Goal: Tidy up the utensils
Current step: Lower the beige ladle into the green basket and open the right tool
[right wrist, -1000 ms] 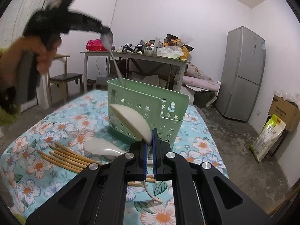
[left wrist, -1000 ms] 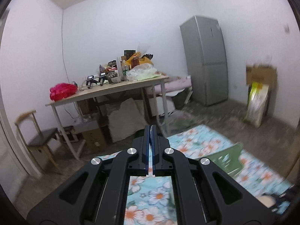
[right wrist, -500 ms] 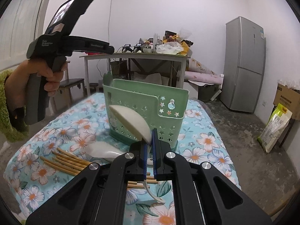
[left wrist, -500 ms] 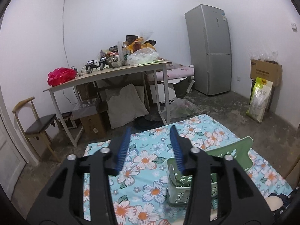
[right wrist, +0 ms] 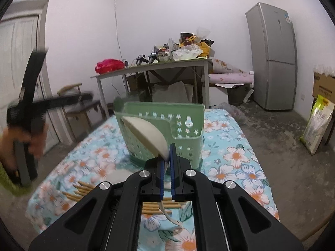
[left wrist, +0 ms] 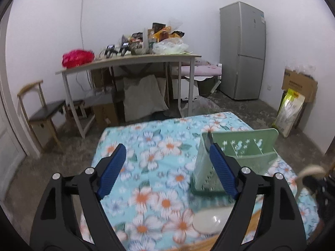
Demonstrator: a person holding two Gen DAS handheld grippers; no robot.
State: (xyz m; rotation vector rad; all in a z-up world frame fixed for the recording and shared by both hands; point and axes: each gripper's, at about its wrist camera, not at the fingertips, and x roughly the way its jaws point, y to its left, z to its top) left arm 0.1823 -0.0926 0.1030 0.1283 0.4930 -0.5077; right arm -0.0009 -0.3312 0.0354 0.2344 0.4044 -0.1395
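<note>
A green slotted caddy stands on the floral cloth. A thin metal handle sticks up from the caddy's left end. My left gripper hangs over the cloth just left of the caddy. Its jaws are opening and nothing is between them. The right wrist view shows it blurred at the left in a hand. My right gripper is shut on a white spoon in front of the caddy. A second white spoon and several wooden chopsticks lie on the cloth.
Beyond the cloth stands a cluttered table with a chair to its left. A grey fridge is at the back right. A cardboard box and a yellow sack sit by the right wall.
My left gripper let go of the metal spoon over the caddy, opened wide, and dropped down to the left of the caddy. My right gripper rolled a little, still holding the white spoon.
</note>
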